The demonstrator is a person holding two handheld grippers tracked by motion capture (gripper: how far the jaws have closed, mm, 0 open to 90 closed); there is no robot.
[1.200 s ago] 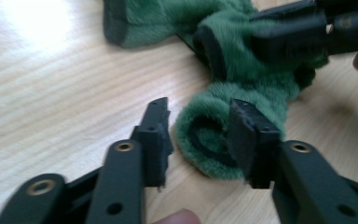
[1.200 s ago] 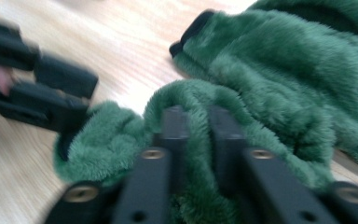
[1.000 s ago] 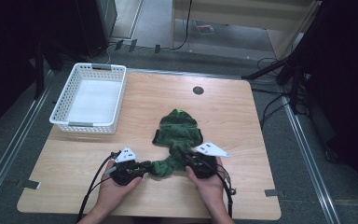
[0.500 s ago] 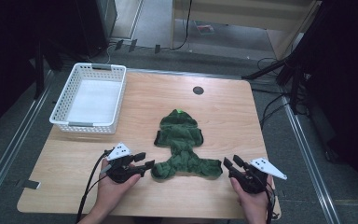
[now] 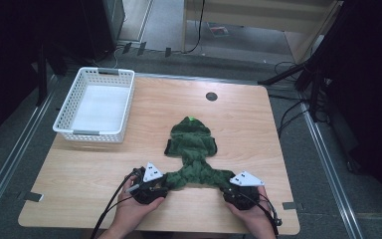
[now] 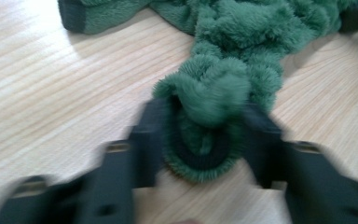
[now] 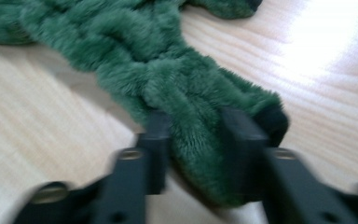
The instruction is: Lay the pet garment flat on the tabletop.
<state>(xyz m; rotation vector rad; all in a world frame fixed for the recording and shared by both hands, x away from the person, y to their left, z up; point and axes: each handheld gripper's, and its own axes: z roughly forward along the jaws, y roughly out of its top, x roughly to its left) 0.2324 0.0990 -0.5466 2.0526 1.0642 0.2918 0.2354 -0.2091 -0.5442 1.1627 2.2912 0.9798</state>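
A green fuzzy hooded garment (image 5: 191,144) lies flat on the wooden table (image 5: 94,169), its two sleeves stretched out sideways near the front edge. My left gripper (image 5: 163,184) has its jaws around the dark-lined cuff of the left sleeve (image 6: 205,149); the left gripper (image 6: 205,116) has just been closing and presses the cuff from both sides. My right gripper (image 5: 229,188) sits at the end of the right sleeve (image 7: 191,116). The right gripper (image 7: 193,123) has also just been closing, and its jaws sink into the fur just behind the dark cuff.
A white plastic basket (image 5: 92,133) stands at the table's left rear. A round cable hole (image 5: 211,96) is in the tabletop at the back. Bare wood lies to both sides of the garment. Dark equipment and cables surround the table.
The grippers started together at the garment's lower edge, then drew apart, spreading the sleeves. In the last half second the right gripper came back left onto the right sleeve end; the left shifted slightly right.
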